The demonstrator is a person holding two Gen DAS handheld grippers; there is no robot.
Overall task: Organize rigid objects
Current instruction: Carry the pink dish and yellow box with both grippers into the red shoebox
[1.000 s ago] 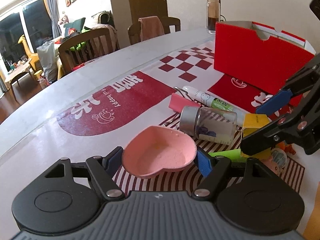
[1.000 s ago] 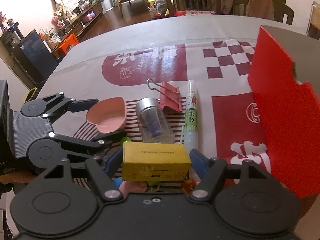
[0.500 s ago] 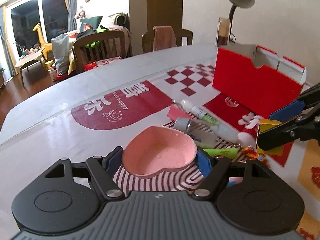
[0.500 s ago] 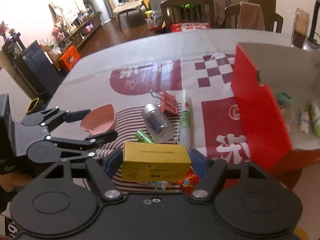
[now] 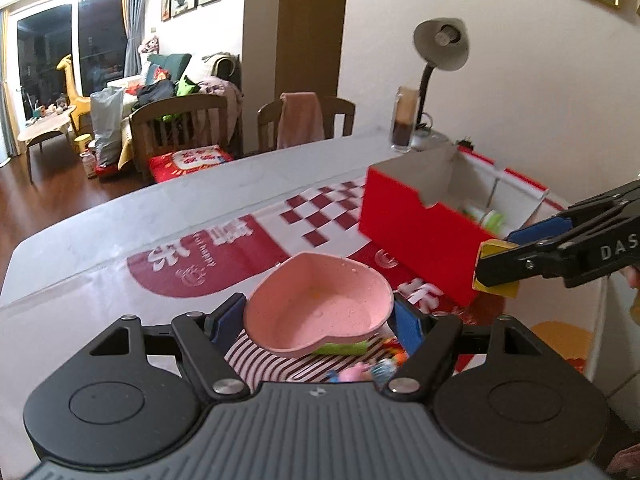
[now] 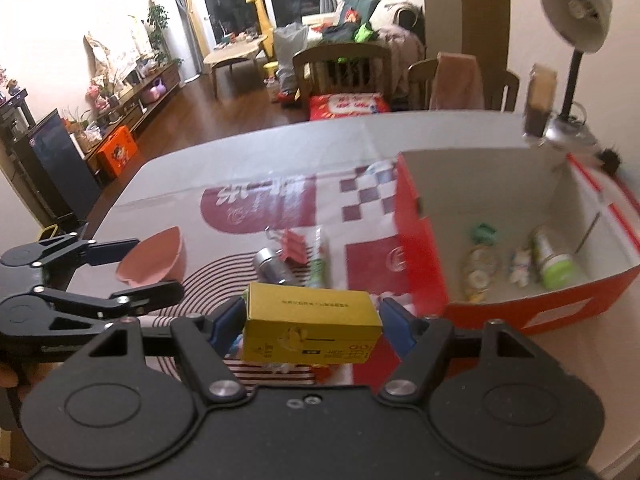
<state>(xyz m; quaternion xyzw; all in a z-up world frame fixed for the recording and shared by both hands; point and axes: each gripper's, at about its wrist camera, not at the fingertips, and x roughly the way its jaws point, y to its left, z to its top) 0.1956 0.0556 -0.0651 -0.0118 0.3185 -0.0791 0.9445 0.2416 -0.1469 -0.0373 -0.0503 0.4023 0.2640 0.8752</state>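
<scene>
My left gripper (image 5: 320,318) is shut on a pink heart-shaped dish (image 5: 318,306) and holds it above the table; the same dish (image 6: 154,258) shows at the left of the right wrist view. My right gripper (image 6: 312,320) is shut on a yellow box (image 6: 310,322), also lifted, and this yellow box (image 5: 494,276) appears at the right of the left wrist view beside the red storage box (image 5: 416,228). The red storage box (image 6: 420,248) stands open, with several small items lying on its white floor.
On the red-and-white mat (image 6: 256,204) lie a small jar (image 6: 274,268), a pink binder clip (image 6: 294,246), a white-green tube (image 6: 318,262) and small toys (image 5: 364,370). A desk lamp (image 5: 438,56) and a glass (image 5: 404,124) stand behind the box. Chairs (image 5: 182,128) line the far edge.
Both grippers have risen with their loads, the dish and the yellow box, and moved toward the red box, whose inside has come into view.
</scene>
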